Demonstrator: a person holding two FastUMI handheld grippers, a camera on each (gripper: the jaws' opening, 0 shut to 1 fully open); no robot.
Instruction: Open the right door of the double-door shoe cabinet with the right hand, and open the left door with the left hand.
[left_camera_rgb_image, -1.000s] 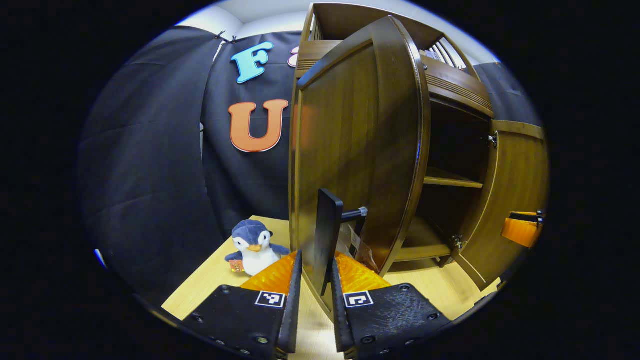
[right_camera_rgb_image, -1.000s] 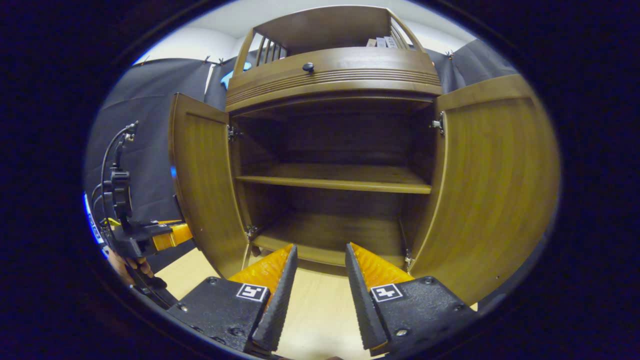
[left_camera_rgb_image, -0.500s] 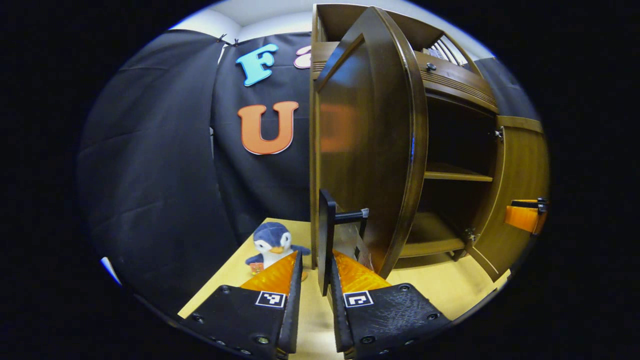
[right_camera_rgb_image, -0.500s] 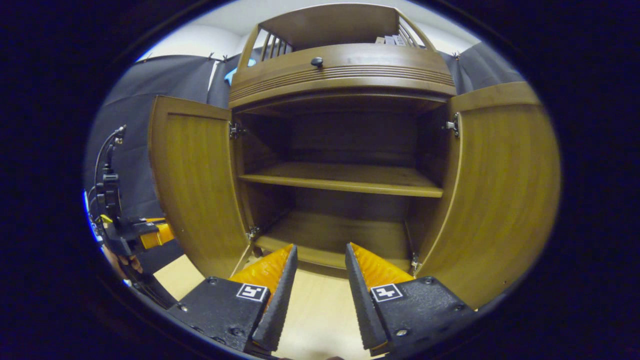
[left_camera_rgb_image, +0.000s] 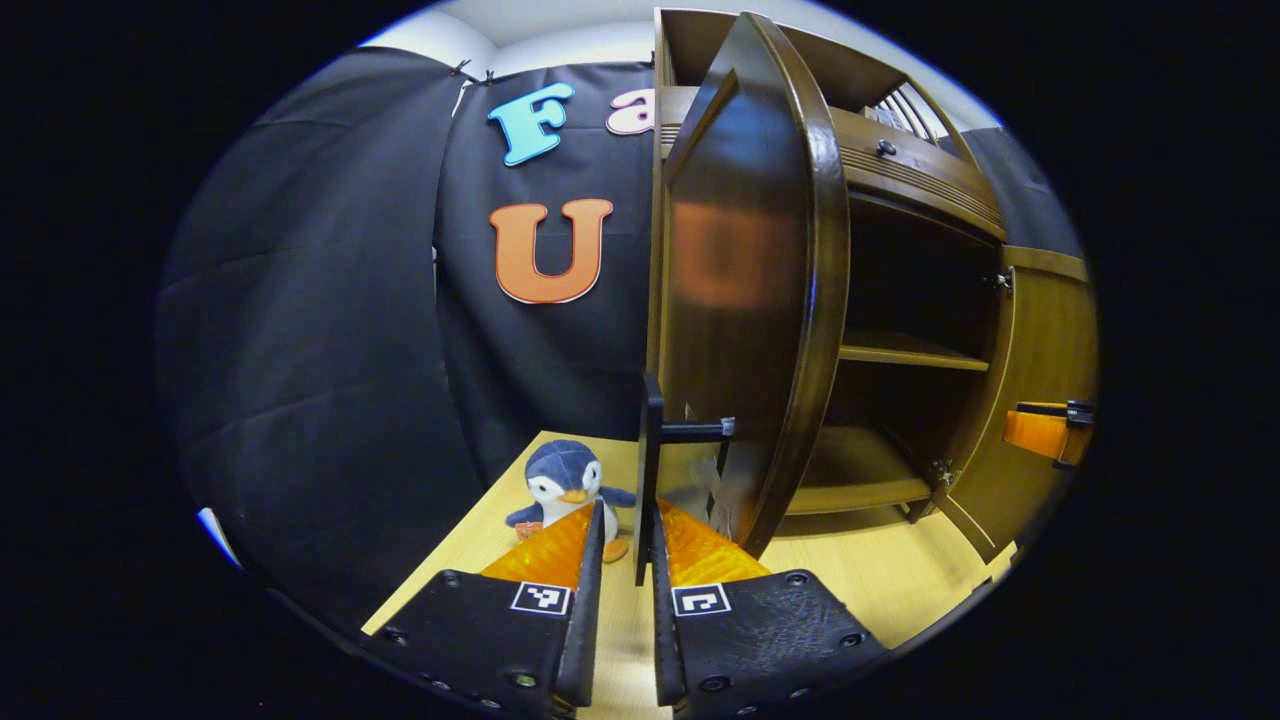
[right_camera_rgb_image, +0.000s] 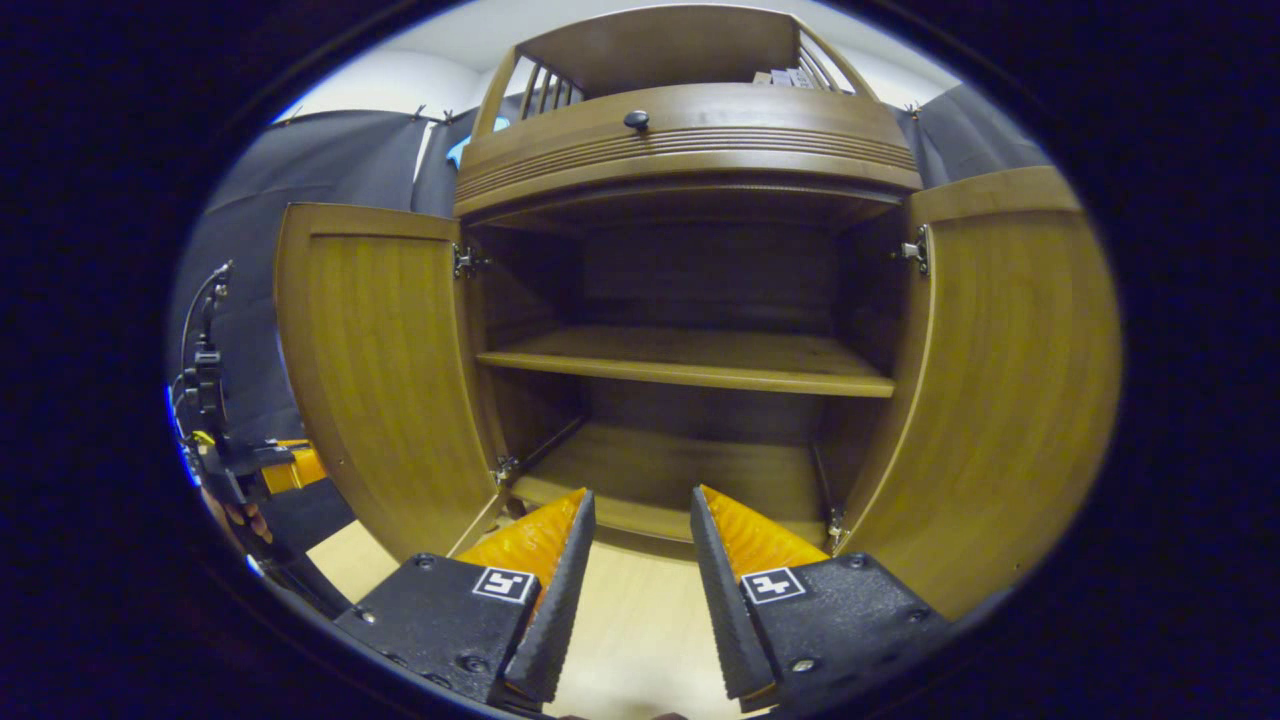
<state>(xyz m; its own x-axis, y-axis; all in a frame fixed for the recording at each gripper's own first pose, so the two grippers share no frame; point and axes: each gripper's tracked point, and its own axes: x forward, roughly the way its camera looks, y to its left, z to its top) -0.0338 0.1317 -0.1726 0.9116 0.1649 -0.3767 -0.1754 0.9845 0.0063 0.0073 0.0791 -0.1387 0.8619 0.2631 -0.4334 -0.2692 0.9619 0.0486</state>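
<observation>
Shoe cabinet (right_camera_rgb_image: 690, 150) stands on the worktop (right_camera_rgb_image: 640, 620), both doors open. Left gripper (left_camera_rgb_image: 628, 545) pinches the left door (left_camera_rgb_image: 750, 290) handle (left_camera_rgb_image: 650, 480); right gripper (right_camera_rgb_image: 640, 530) hangs parted, empty.

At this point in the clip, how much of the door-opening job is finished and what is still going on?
Nearly finished. The right door stands swung wide, and the right gripper is open, off it, facing the bare shelf. The left door is also wide open, but the left gripper is clamped on its black handle. What is left: let go of the handle and draw the left gripper back.
</observation>
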